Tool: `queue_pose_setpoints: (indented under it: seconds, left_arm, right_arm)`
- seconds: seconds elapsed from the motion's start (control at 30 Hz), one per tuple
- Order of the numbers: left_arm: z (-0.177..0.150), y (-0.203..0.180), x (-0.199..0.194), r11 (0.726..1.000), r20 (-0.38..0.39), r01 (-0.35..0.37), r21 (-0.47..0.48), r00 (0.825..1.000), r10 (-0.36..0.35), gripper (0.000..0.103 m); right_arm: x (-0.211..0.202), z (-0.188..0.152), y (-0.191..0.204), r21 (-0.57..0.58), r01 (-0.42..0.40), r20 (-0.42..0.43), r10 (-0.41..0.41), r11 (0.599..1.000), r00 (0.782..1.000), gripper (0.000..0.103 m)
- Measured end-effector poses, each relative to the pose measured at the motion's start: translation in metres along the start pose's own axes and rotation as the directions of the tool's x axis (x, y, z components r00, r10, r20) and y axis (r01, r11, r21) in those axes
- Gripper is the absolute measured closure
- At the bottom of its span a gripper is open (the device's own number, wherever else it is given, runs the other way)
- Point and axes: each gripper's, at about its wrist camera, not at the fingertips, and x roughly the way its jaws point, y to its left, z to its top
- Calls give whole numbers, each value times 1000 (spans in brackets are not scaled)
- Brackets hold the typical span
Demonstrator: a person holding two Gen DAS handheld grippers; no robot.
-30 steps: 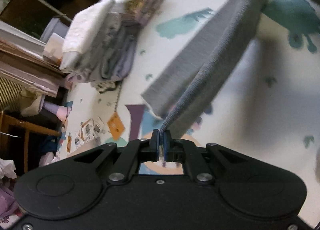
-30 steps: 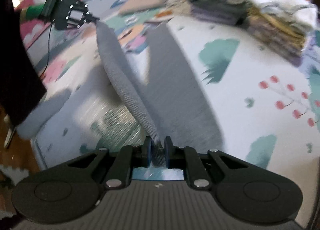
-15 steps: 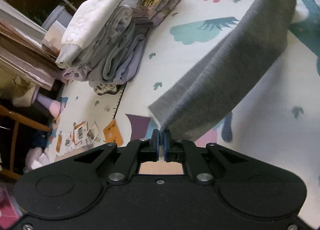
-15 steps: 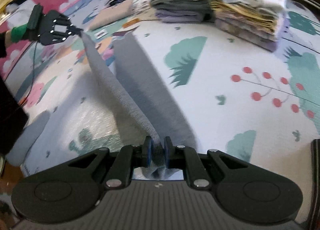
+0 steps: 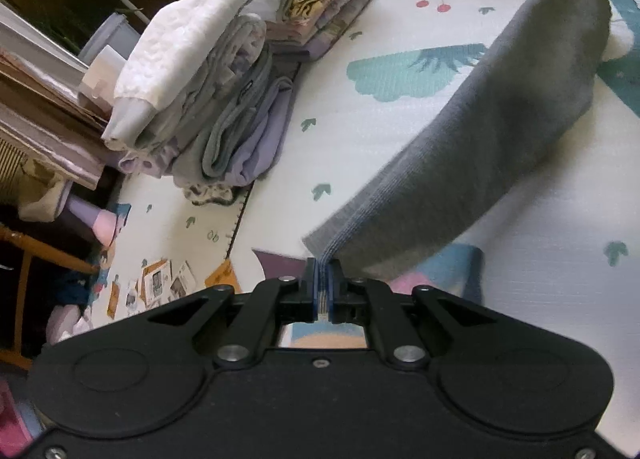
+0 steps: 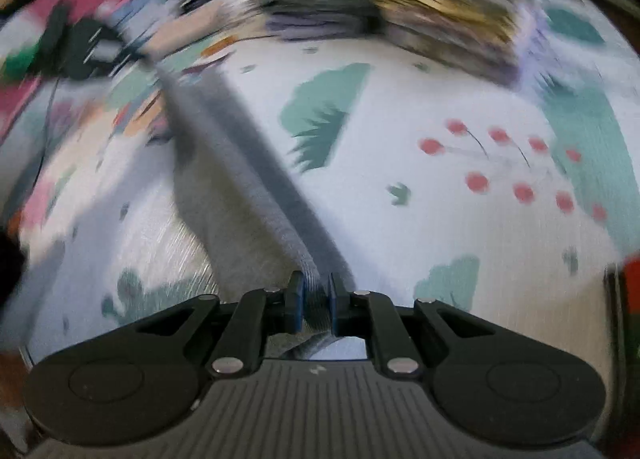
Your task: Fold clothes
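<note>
Left claw point(image 5: 322, 277) is clamped tight on one end of the grey garment point(image 5: 500, 131), right claw point(image 6: 314, 291) is pinched narrow on the other end, w/ ribbed fabric bunched btwn the pads. Garment is held stretched btwn both claws as a long folded strip, long axis running claw to claw, lower edge sagging toward the play mat point(image 5: 400, 119). Folded clothes pile point(image 5: 224, 71) is stacked on the mat, well apart. Right view is badly blurred.

Soft, even daylight; play mat point(image 5: 400, 147) bright. Left wrist view sharp, right wrist view motion-smeared. Fisheye bends edges.
</note>
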Motion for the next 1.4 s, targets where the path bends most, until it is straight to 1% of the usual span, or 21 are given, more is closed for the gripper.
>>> queue_pose_setpoints:
  seconds: [0.07, 0.1, 0.2, 0.23, 0.3, 0.33, 0.4, 0.5, 0.57, 0.63, 0.7, 0.77, 0.9, 0.93, 1.03, 1.17, 1.37, 1.4]
  left_arm:
    - [-13, -11, -15, 1000, -6, 7, 2, 1000, -7, 101]
    - [-19, -15, -23, 1000, -8, 24, -6, 1000, -24, 101]
    - [-37, -25, -46, 998, -14, 60, -28, 998, -60, 101]
    - [-41, -29, -52, 997, -17, 74, -34, 997, -75, 101]
    - [-47, -34, -59, 997, -27, 74, -35, 997, -75, 101]
    - [-46, -33, -61, 996, -23, 74, -45, 997, -75, 101]
    - [-42, -31, -62, 996, -11, 66, -63, 998, -67, 101]
    - [-32, -18, -55, 996, 12, 46, -79, 999, -45, 101]
    - [-23, -4, -43, 995, 18, 42, -88, 999, -41, 101]
    - [-12, 11, -25, 993, 33, 44, -113, 999, -40, 101]
    - [0, 24, -4, 989, 37, 47, -137, 998, -43, 101]
    - [11, 36, 19, 980, 34, 69, -185, 997, -63, 101]
    - [26, 38, 54, 980, 10, 74, -186, 997, -74, 101]
    - [29, 37, 62, 981, 1, 77, -180, 997, -78, 101]
    - [30, 37, 75, 977, -14, 82, -198, 996, -87, 101]
    - [31, 37, 88, 976, -32, 74, -203, 996, -82, 101]
    - [35, 37, 99, 976, -45, 70, -207, 996, -81, 101]
    - [34, 38, 95, 975, -41, 68, -213, 996, -78, 101]
  right_arm:
    - [-6, -4, 15, -55, -33, 2, 33, 998, 999, 89]
    - [-8, -6, 21, -68, -45, 1, 45, 997, 999, 89]
    - [-14, -15, 45, -147, -101, -41, 96, 984, 995, 89]
    - [-15, -18, 51, -153, -132, -64, 124, 979, 990, 89]
    - [-12, -28, 65, -181, -177, -103, 160, 967, 982, 89]
    - [-11, -31, 69, -186, -190, -117, 171, 964, 978, 89]
    - [-12, -31, 66, -137, -197, -105, 183, 971, 977, 89]
    - [-20, -19, 54, -91, -170, -57, 166, 981, 985, 89]
    - [-27, -8, 38, -50, -134, -14, 134, 990, 991, 89]
    - [-27, 3, 16, 20, -86, 20, 86, 996, 996, 89]
    - [-19, 10, -8, 95, -53, 41, 50, 994, 998, 89]
    - [-8, 14, -29, 165, -30, 37, 25, 986, 999, 89]
    - [16, 19, -60, 268, 5, 6, -7, 963, 1000, 89]
    - [19, 18, -64, 276, 12, 0, -13, 961, 1000, 89]
    - [26, 14, -70, 299, 31, -6, -30, 954, 1000, 89]
    - [32, 15, -73, 315, 51, -15, -49, 948, 999, 90]
    - [42, 15, -80, 337, 69, -28, -64, 939, 998, 90]
    - [43, 15, -81, 342, 68, -29, -62, 937, 998, 90]
